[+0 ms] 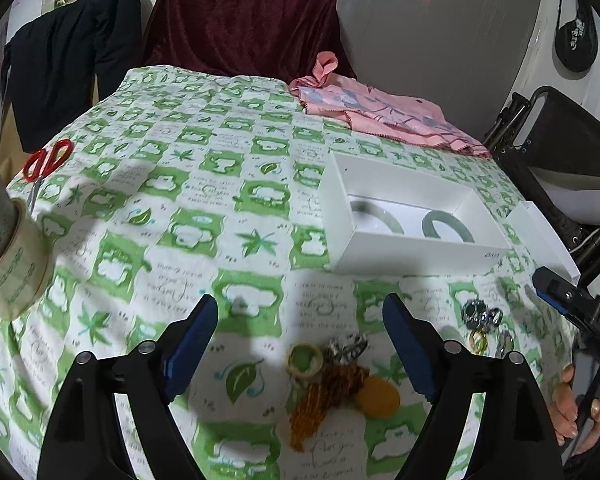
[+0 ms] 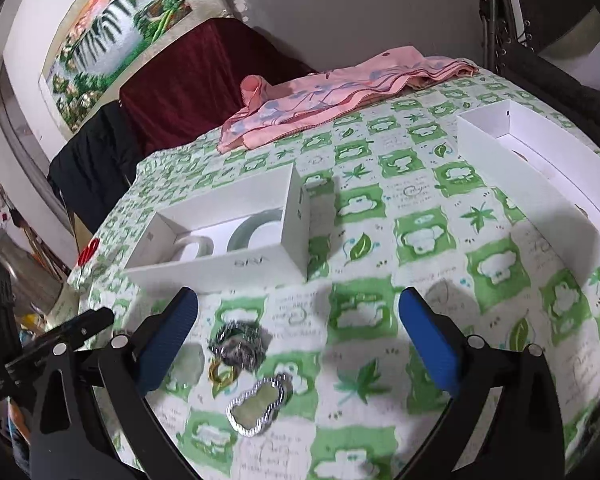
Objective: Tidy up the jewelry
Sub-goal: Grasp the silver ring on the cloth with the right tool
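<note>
The left gripper (image 1: 300,308) and right gripper (image 2: 298,300) both stand spread wide above the jewelry (image 1: 332,376), pinching nothing; 2 bangles (image 1: 446,226) lie in the white box (image 1: 416,256).

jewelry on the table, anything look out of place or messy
Yes. Two bangles sit in the white box, but the rest lies loose on the tablecloth: an amber bead strand heaped in a tangle, rings clustered, a silver-framed pendant apart.

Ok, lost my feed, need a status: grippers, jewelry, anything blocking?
Left gripper and right gripper open, empty. Two bangles in white box; rings, pendant loose on cloth. Nothing blocking.
</note>
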`<state>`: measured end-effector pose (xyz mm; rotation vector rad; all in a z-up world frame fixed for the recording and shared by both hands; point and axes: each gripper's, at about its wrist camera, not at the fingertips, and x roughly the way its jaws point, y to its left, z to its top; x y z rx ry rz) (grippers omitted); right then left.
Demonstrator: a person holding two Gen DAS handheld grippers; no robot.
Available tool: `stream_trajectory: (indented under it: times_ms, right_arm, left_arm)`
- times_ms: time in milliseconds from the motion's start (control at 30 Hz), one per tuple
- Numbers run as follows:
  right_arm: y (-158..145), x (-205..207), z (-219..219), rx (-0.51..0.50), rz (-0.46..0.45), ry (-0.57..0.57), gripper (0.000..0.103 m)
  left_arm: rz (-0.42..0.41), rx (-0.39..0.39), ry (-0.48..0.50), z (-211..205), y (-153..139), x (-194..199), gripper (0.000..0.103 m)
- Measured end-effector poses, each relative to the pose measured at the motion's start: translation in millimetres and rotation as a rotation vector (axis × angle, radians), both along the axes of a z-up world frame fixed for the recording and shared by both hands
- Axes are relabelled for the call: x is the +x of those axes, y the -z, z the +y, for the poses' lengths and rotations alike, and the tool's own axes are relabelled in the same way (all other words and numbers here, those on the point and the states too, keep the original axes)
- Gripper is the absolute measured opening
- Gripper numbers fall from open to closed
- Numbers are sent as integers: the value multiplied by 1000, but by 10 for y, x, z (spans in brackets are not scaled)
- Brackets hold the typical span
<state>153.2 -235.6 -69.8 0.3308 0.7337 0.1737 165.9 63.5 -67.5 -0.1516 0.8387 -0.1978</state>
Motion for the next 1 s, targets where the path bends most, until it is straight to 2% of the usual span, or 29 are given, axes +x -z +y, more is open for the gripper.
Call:
stream_trajectory:
  times_ms: [300,500,567,667,800,900,1000]
  right_arm:
    - [15,-242,249,-131,-15,-49,96]
    - [7,-352,618,-337,-55,-119,95]
    - [4,-379,716,-377,-69,-153,81]
    - [48,-316,725,-361,-36,-187,66]
    - [78,-238,672,-320,-5,-196,61]
    - [79,-204,725,-354,-9,-210,57]
    - [98,-175,804,-389,-3,-241,48]
  left_arm:
    - [22,29,-56,101,63,-188,90]
    - [31,47,-81,139,85,-261,93]
    - [31,49,-83,143,85,-265,93]
    - [32,55,-77,138,89,-275,93]
    - [32,68,-65,107,91,-277,94]
    - [36,71,-59,86,95,-266,94]
    - [38,67,-59,90,98,-253,94]
